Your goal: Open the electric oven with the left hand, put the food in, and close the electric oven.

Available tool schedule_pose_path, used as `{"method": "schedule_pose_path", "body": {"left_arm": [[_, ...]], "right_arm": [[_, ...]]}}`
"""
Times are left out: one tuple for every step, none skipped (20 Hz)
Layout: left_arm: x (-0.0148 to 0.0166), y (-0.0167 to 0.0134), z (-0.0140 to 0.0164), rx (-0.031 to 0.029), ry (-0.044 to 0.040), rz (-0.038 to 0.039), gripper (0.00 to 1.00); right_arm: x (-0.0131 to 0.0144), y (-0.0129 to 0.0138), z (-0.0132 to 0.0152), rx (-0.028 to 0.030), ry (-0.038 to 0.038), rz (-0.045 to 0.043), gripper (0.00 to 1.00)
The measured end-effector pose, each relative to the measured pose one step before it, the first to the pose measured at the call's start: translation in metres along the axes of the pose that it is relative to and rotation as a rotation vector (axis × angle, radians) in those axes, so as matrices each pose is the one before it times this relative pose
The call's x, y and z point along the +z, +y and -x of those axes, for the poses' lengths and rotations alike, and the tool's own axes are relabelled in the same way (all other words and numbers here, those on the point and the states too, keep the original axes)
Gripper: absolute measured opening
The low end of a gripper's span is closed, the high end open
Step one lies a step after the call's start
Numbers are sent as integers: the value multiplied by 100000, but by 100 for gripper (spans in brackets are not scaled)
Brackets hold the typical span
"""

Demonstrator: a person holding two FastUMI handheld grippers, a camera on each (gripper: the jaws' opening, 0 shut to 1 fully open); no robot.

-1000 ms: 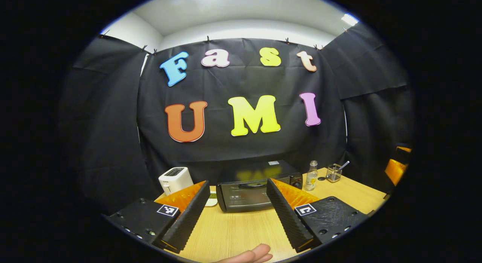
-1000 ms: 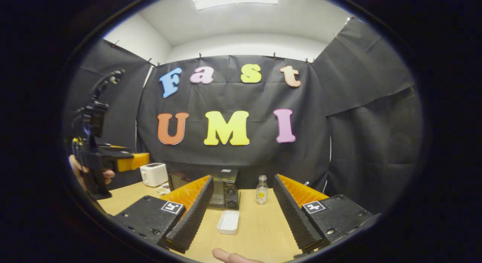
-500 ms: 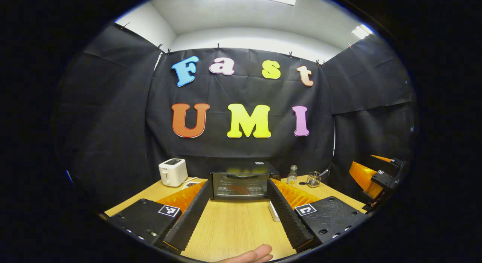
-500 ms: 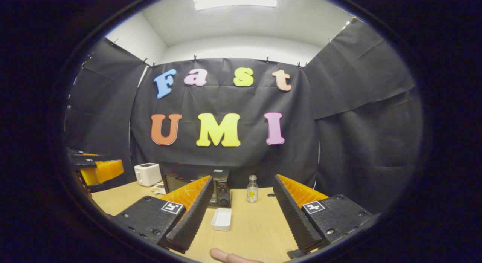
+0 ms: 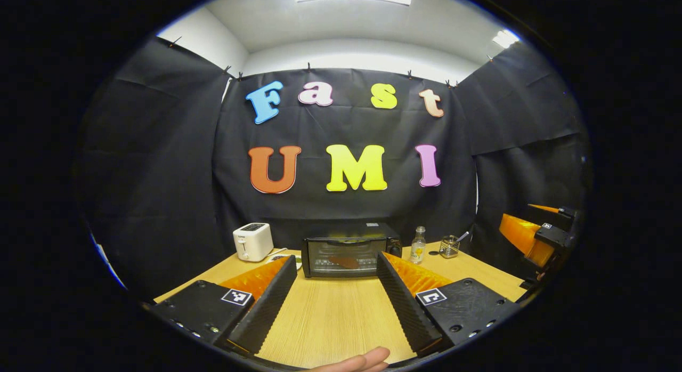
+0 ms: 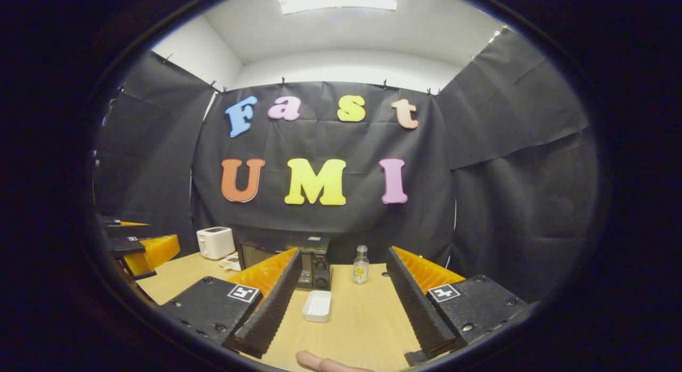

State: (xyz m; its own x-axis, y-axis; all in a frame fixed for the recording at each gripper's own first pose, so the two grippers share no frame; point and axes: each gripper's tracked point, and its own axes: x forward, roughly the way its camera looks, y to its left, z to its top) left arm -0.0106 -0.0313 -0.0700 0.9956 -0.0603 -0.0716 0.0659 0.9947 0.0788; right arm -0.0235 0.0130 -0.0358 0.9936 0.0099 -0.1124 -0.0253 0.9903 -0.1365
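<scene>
While the oven (image 5: 346, 252) waits shut at the back of the table (image 5: 330, 318), we hold our left gripper (image 5: 335, 302) squared to its door, jaws wide apart and empty, likely lining up on the handle. Going left to right, a toaster (image 5: 252, 241) stands apart from the oven, then a bottle (image 5: 418, 245) and a wire cup (image 5: 449, 247). Through the glass, something reddish already seems to lie inside. Our right gripper (image 6: 341, 308), jaws also apart and empty, hangs back over a white tray (image 6: 317, 306), probably keeping clear of the door.
</scene>
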Motion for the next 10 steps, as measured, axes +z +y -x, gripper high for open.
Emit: {"method": "schedule_pose_path", "body": {"left_arm": [[144, 14, 56, 424, -636, -486, 86], [-28, -139, -46, -529, -170, -115, 86], [-51, -214, -39, -947, 143, 293, 96], [-203, -56, 21, -790, 566, 191, 96], [-185, -71, -70, -482, 696, -263, 86], [17, 267, 68, 360, 24, -296, 96], [63, 90, 88, 437, -182, -434, 96], [113, 62, -37, -4, -398, -482, 96], [37, -75, 80, -546, -92, -479, 96], [-40, -93, 86, -379, -120, -263, 96]], "right_arm": [[141, 192, -125, 593, -271, 81, 97], [11, 259, 164, 1007, -62, -101, 100], [122, 349, -73, 1309, -91, -285, 100], [69, 231, 82, 858, -45, -306, 100], [103, 126, -135, 305, -286, -177, 100], [120, 75, -22, 121, -238, -74, 100], [38, 183, -122, 348, -60, -25, 100], [42, 104, 108, 440, -156, -189, 100], [3, 85, -127, 147, -18, -303, 100], [-53, -17, 81, -1, 207, -146, 100]]}}
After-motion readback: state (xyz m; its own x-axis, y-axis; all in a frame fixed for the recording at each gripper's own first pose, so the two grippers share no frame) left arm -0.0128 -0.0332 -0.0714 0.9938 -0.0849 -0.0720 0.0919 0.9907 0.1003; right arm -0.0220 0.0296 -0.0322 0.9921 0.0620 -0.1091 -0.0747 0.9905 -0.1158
